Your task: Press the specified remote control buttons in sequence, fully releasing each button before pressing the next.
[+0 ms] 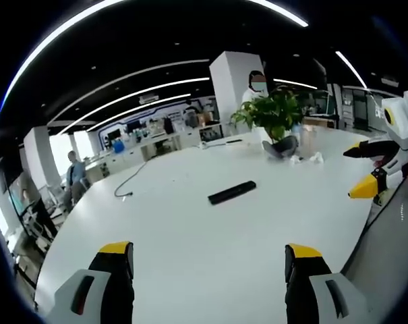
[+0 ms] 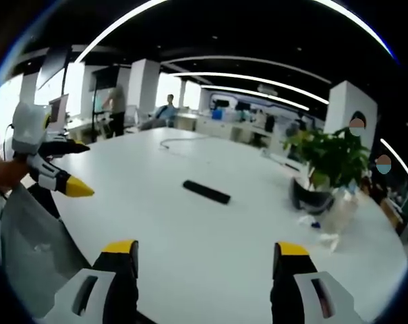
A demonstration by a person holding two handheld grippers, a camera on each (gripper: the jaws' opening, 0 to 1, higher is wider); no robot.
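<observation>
A black remote control (image 1: 232,192) (image 2: 206,192) lies flat near the middle of the white table (image 1: 183,229) (image 2: 156,216), its buttons too small to make out. My left gripper (image 1: 209,253) hovers over the table's near side, open, with the remote well ahead of its jaws. It also shows at the left of the right gripper view (image 2: 84,169), jaws apart. My right gripper (image 2: 205,250) is open too, empty, and some way short of the remote. It enters the left gripper view from the right (image 1: 355,170).
A potted green plant (image 1: 274,115) (image 2: 328,158) stands beyond the remote, with crumpled clear wrapping (image 1: 308,156) (image 2: 333,226) beside it. A dark cable (image 1: 129,179) (image 2: 177,143) trails across the far table. People stand among desks in the background. A grey sleeve (image 2: 28,233) hangs by the table edge.
</observation>
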